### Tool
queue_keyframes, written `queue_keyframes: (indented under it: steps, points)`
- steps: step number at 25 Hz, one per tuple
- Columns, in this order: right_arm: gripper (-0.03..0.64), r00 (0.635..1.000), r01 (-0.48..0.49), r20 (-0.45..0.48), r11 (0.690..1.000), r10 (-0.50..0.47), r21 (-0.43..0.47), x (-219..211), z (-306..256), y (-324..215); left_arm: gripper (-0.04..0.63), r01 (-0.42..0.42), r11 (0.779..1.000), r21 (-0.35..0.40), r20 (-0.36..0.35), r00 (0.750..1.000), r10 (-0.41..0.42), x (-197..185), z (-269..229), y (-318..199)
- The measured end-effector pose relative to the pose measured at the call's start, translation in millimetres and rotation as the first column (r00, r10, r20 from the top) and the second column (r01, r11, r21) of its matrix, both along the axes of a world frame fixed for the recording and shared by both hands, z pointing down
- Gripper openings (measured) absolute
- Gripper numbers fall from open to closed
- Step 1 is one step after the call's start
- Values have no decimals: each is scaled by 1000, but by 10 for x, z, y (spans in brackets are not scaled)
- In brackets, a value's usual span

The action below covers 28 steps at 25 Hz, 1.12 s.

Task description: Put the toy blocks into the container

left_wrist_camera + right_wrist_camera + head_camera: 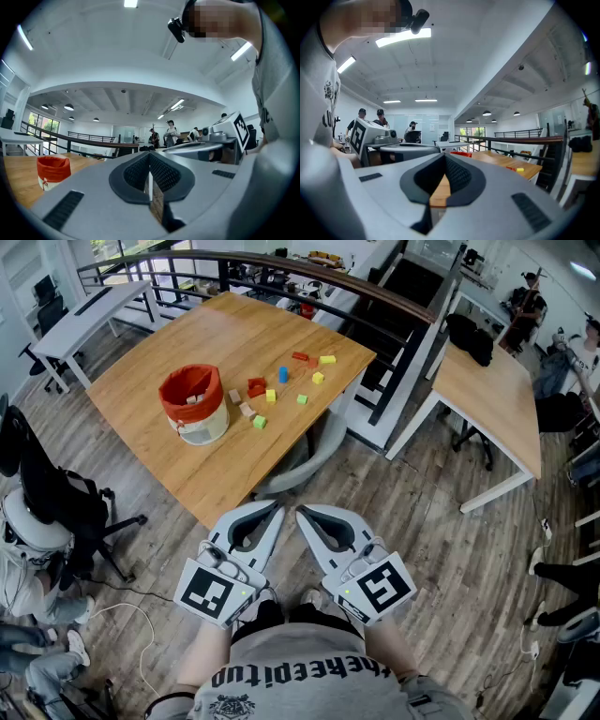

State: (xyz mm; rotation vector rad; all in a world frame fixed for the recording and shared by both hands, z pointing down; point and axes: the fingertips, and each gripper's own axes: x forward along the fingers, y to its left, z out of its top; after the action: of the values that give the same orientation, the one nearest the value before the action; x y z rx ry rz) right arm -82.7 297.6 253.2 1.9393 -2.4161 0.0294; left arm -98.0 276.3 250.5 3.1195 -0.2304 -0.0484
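A red-and-white fabric container (192,401) stands on the wooden table (178,465), with a few blocks inside it. To its right lie several loose toy blocks, among them a blue block (282,374), a red block (256,386), a yellow block (327,360) and a green block (260,422). My left gripper (278,509) and right gripper (300,513) are both shut and empty, side by side close to my body, short of the table's near corner. The left gripper view shows the container (53,170) far off to the left beyond the shut left gripper (150,161). In the right gripper view the right gripper (444,161) points level toward the table, where a yellow block (519,169) shows.
A grey chair (305,460) is tucked under the table's near right side. A black office chair (56,502) stands at the left and a second wooden table (487,399) at the right. A dark railing (309,273) runs behind. Several people stand far off.
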Motion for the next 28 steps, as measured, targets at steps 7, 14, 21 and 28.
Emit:
queue_keyframes:
  steps: [7, 14, 21, 28]
  points:
    - [9, 1000, -18, -7, 1000, 18, -2, -93, 13, -129, 14, -9, 1000, -5, 13, 1000, 9, -90, 45, -135]
    - [9, 999, -39, -13, 999, 39, -14, -174, 28, -232, 14, -28, 1000, 0, -5, 1000, 28, -150, 22, -255]
    - [9, 998, -58, -12, 998, 57, -21, -310, 75, -335, 14, -62, 998, -5, -1, 998, 62, -261, 79, -339]
    - [9, 994, -109, -21, 994, 108, -7, -300, 114, -337, 14, -103, 995, -9, -8, 995, 102, -272, 184, -387]
